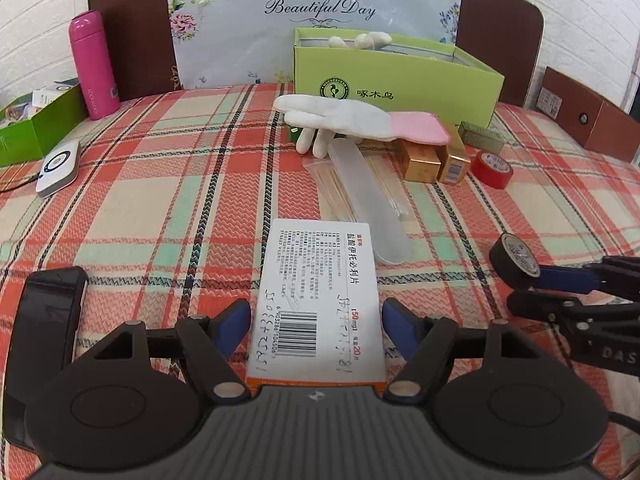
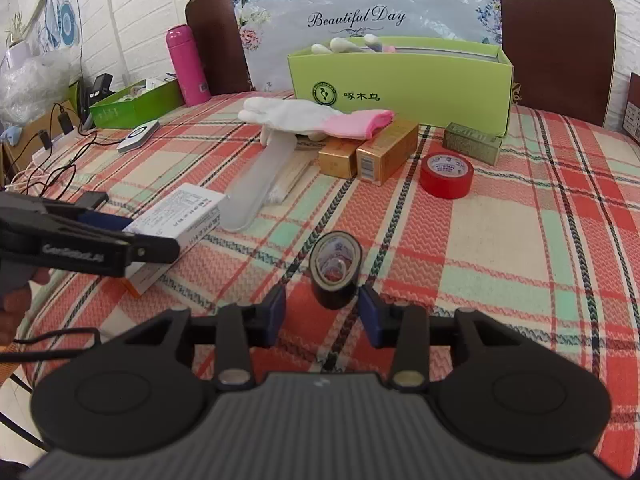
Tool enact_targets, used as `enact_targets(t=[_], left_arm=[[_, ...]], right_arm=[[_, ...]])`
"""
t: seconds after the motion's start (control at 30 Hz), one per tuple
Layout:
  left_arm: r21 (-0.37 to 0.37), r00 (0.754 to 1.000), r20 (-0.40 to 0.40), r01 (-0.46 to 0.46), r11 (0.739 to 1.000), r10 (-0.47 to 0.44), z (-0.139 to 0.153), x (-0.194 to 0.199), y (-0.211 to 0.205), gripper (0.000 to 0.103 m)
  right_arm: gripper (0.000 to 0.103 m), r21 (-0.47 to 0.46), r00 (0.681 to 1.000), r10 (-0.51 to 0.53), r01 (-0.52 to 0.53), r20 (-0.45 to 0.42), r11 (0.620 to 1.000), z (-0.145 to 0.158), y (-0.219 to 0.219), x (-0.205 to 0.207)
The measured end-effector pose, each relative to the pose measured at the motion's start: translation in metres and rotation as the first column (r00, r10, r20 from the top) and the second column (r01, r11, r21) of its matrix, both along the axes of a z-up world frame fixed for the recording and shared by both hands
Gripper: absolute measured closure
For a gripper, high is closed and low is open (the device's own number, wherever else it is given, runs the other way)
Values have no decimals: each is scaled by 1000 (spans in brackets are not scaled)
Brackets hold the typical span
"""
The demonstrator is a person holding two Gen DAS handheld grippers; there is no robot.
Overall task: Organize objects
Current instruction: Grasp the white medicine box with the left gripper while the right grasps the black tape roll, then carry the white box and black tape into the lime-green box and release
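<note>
A white medicine box (image 1: 316, 292) with a barcode and an orange end lies on the plaid cloth between the fingers of my left gripper (image 1: 316, 316). The blue pads stand just off its long sides, so the jaws are open. In the right wrist view the left gripper (image 2: 152, 236) straddles the same medicine box (image 2: 180, 212). A black tape roll (image 2: 335, 270) stands on edge just ahead of my right gripper (image 2: 322, 304), whose pads leave a gap on each side. From the left wrist view the black tape roll (image 1: 516, 260) sits at the tips of the right gripper (image 1: 528, 290).
A light green open box (image 1: 396, 80) with gloves inside stands at the back. In front of it lie a white and pink glove (image 1: 348, 120), a clear case (image 1: 368, 196), gold boxes (image 1: 432, 160) and red tape (image 1: 491, 169). A pink bottle (image 1: 94, 64) and dark green box (image 1: 36, 128) stand left.
</note>
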State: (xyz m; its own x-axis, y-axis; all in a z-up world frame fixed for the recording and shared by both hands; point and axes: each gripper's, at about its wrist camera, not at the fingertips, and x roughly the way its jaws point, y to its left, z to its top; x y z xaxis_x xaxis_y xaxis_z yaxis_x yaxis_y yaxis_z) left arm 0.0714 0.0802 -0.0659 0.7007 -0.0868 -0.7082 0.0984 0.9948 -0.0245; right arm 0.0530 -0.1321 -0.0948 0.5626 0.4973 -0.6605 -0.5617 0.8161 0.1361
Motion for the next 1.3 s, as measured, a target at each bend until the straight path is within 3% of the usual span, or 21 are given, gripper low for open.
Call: enact_targets(t=[0.63,0.8,1.0,1.13,1.3], left_arm=[[19,999,-24,-45,999,46,-7,10,-3,25],[12,999,-28,-38,999,38,-7,11,-2,31],[5,999,-32,-33,999,33,-5,6,3,34],[-33,999,-43,-18,999,16,3,0,11,34],[-91,999,32,11,996,-9,35,4,15,34]], right_arm=[[62,-16,1000,-19,19,17,1000,-1,12,15],[73,-17,1000,-24,24,12,1000,-3,12,20],[73,12,1000,-1,1,-8,1000,-2,7,20],[73,44,999,26,-24,-25,999,3,4,19],[73,86,999,30,-32,29,996,26,0,25]])
